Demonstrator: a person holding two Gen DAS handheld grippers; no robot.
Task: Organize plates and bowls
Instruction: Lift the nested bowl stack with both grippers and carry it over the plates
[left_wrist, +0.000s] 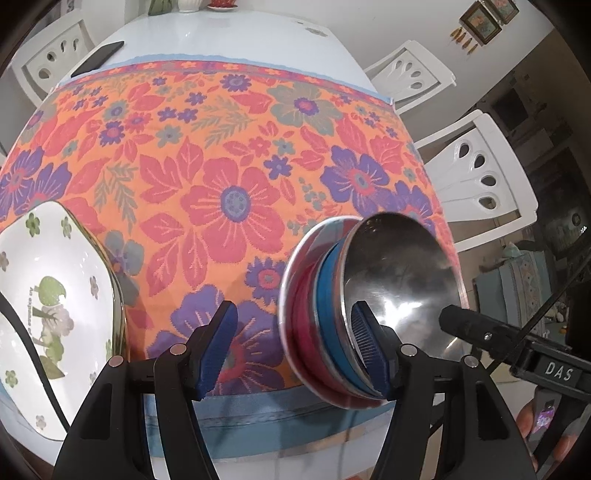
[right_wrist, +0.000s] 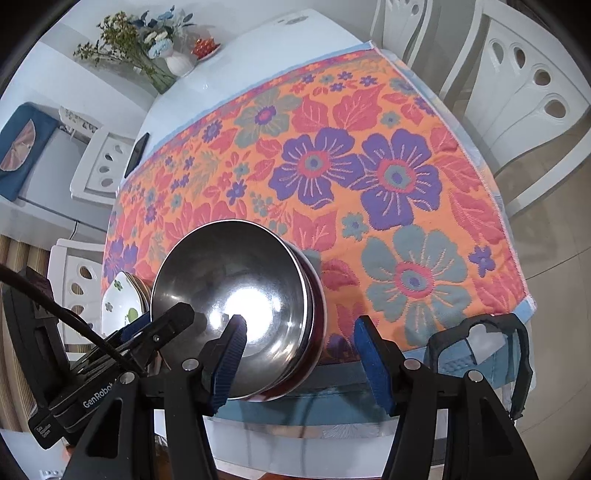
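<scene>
A stack of steel bowls (left_wrist: 399, 280), with red and blue outer walls, sits on the floral cloth near the table's front edge. My left gripper (left_wrist: 295, 314) is open and straddles the stack's left rim: its right pad (left_wrist: 364, 339) is inside the top bowl and its left pad is well clear of the outer wall. My right gripper (right_wrist: 301, 321) is open too and straddles the opposite rim of the bowls (right_wrist: 236, 291), one pad inside and the other off the wall. A white plate with green flowers (left_wrist: 55, 295) lies to the left, also visible as the plate (right_wrist: 118, 299).
The floral tablecloth (left_wrist: 229, 166) covers the near half of a white table. A black phone (left_wrist: 98, 57) lies at the far left, and a flower vase (right_wrist: 177, 62) and a red dish (right_wrist: 205, 48) stand at the far end. White chairs (left_wrist: 476, 177) surround the table.
</scene>
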